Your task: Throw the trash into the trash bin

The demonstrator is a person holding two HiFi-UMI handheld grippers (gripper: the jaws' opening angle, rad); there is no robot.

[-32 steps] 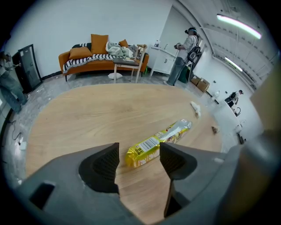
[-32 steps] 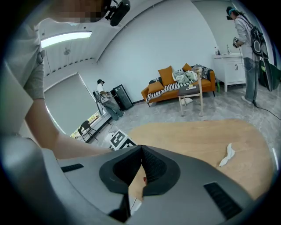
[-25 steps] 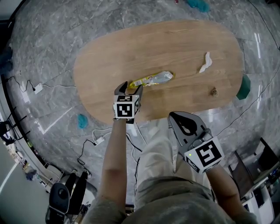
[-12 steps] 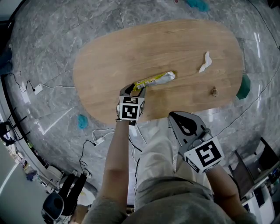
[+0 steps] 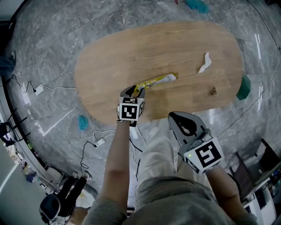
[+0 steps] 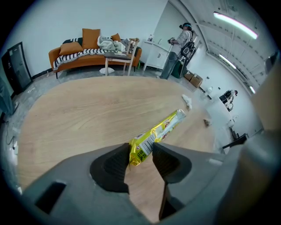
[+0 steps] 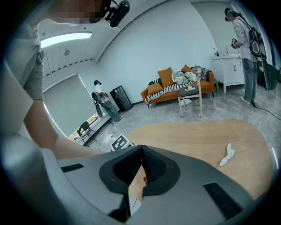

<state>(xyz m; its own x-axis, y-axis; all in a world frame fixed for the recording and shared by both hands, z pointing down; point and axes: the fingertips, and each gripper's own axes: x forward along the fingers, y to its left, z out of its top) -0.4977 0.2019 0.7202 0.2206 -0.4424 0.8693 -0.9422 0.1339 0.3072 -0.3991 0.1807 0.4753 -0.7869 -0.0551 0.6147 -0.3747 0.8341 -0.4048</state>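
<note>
A yellow snack wrapper (image 5: 154,81) lies on the oval wooden table (image 5: 131,48), pointing away to the right. My left gripper (image 5: 134,90) points steeply down at the wrapper's near end (image 6: 141,147). Its jaws have just been closing, and both pads now touch that end's edges. A crumpled white tissue (image 5: 205,62) and a small brown scrap (image 5: 214,92) lie on the table's right part. My right gripper (image 5: 174,116) hangs off the table's near edge, above the person's lap, shut with nothing in it (image 7: 141,150). No trash bin shows plainly.
The floor is grey marble with cables at the left. Teal things lie on it at the left (image 5: 82,122), beside the table's right end (image 5: 244,87) and at the top (image 5: 197,4). An orange sofa (image 6: 88,50) and a standing person (image 6: 175,52) are beyond the table.
The left gripper shifted slightly right onto the wrapper's near end and its jaws narrowed around it. The wrapper slid a little to the right. The right gripper stayed still.
</note>
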